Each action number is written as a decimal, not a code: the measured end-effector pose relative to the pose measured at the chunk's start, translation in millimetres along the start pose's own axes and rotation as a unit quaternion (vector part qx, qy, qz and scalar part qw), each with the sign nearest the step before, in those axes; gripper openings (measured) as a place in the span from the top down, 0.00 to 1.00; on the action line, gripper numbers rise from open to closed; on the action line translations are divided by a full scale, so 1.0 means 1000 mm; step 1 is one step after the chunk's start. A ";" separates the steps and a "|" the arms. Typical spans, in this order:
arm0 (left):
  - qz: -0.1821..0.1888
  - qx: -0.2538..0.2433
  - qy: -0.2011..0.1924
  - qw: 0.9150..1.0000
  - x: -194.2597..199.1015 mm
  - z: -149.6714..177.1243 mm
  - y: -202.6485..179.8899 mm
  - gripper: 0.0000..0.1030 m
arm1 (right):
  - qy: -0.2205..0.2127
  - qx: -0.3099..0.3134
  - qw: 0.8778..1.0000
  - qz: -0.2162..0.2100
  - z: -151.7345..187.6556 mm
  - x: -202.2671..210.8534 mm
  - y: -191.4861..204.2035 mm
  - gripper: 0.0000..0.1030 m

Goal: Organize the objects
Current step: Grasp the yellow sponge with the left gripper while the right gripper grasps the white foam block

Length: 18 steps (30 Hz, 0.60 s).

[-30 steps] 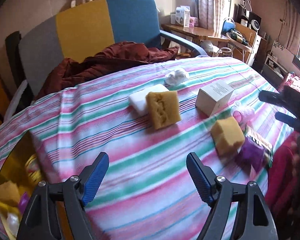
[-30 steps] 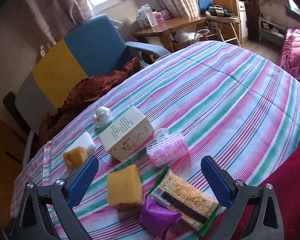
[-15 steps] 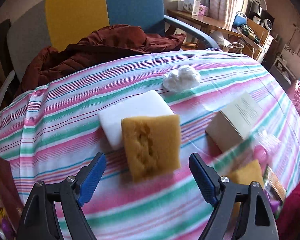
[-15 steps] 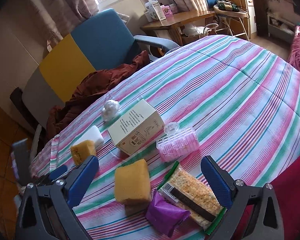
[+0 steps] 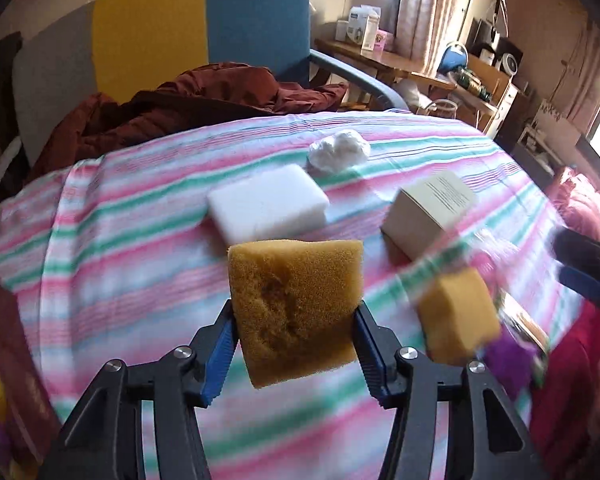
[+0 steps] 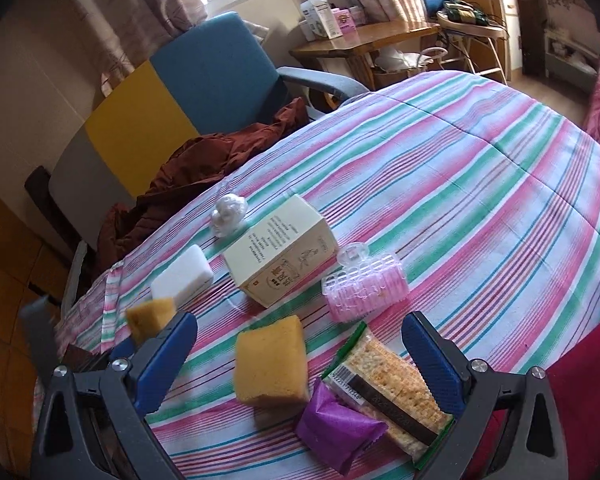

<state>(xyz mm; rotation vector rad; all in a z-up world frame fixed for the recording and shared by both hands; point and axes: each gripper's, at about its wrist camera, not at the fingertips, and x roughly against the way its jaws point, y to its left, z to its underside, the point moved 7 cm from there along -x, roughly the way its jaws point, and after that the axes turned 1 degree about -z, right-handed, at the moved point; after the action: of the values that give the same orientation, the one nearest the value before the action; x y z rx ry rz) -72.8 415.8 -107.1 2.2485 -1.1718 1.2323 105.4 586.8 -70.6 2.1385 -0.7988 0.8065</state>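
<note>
My left gripper [image 5: 294, 346] is shut on a yellow sponge [image 5: 296, 308], its blue pads pressed on both sides, and holds it tilted just above the striped cloth [image 5: 112, 248]. That sponge also shows at the left of the right wrist view [image 6: 148, 316]. A white sponge [image 5: 266, 206] lies just beyond it. A second yellow sponge [image 6: 270, 362] lies on the cloth between the fingers of my right gripper [image 6: 300, 352], which is open and empty above it.
A cream box [image 6: 280, 250], a white crumpled ball [image 6: 229, 214], a pink hair roller case [image 6: 362, 284], a cracker pack [image 6: 392, 388] and a purple packet [image 6: 334, 426] lie on the cloth. A chair with a maroon coat [image 5: 188, 100] stands behind the table.
My left gripper moved forward to the yellow sponge and closed on it. The right gripper stayed open and barely shifted.
</note>
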 end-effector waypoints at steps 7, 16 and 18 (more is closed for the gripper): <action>0.034 0.051 -0.013 0.998 0.058 0.034 0.034 0.46 | 0.053 0.128 0.990 -0.007 0.022 -0.020 0.053 0.00; 0.049 0.093 -0.030 0.994 0.103 0.057 0.081 0.46 | 0.043 0.456 0.888 0.033 0.023 -0.080 0.161 0.00; 0.058 0.106 -0.028 0.992 0.104 0.061 0.088 0.46 | 0.058 0.530 0.845 0.048 0.025 -0.105 0.177 0.00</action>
<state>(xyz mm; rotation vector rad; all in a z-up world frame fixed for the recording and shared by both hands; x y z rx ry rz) -78.4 272.5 -66.5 2.4099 -1.2614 1.4062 -81.0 498.5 -93.0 2.9395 -0.3956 1.6976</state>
